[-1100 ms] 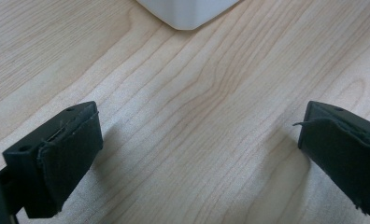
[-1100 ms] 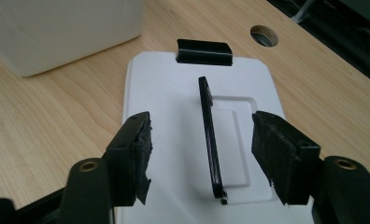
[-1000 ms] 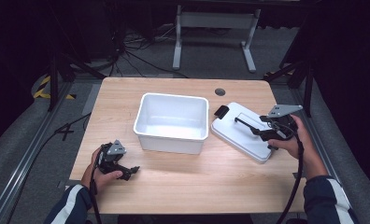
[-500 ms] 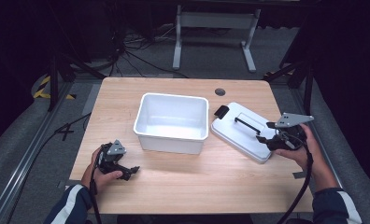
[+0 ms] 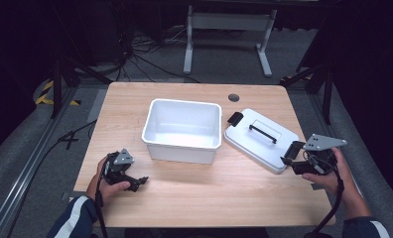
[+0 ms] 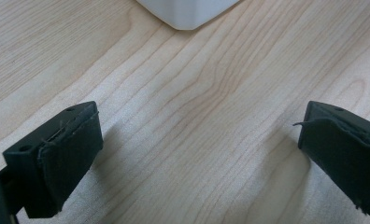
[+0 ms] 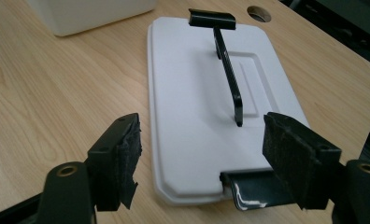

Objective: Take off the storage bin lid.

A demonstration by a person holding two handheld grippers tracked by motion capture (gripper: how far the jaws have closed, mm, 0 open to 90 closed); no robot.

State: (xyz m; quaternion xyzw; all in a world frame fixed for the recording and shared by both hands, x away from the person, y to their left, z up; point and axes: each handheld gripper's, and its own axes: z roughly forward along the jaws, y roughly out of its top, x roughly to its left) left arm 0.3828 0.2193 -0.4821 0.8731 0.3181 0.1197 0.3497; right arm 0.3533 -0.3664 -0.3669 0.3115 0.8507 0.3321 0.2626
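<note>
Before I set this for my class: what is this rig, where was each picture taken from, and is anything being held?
A person sits at a wooden table with hand-held tongs in each hand. One camera looks down from above; the others ride on each tool, looking along its black jaws. On the table lie an open white tub and, beside it, its white lid with a black handle. The left tongs rest open over bare wood. The right tongs have just been opening; their jaws flank the lid's near end without pressing. Nothing is held.

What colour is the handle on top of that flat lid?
Black. The handle runs along the white lid, clearest in the right gripper view.
</note>
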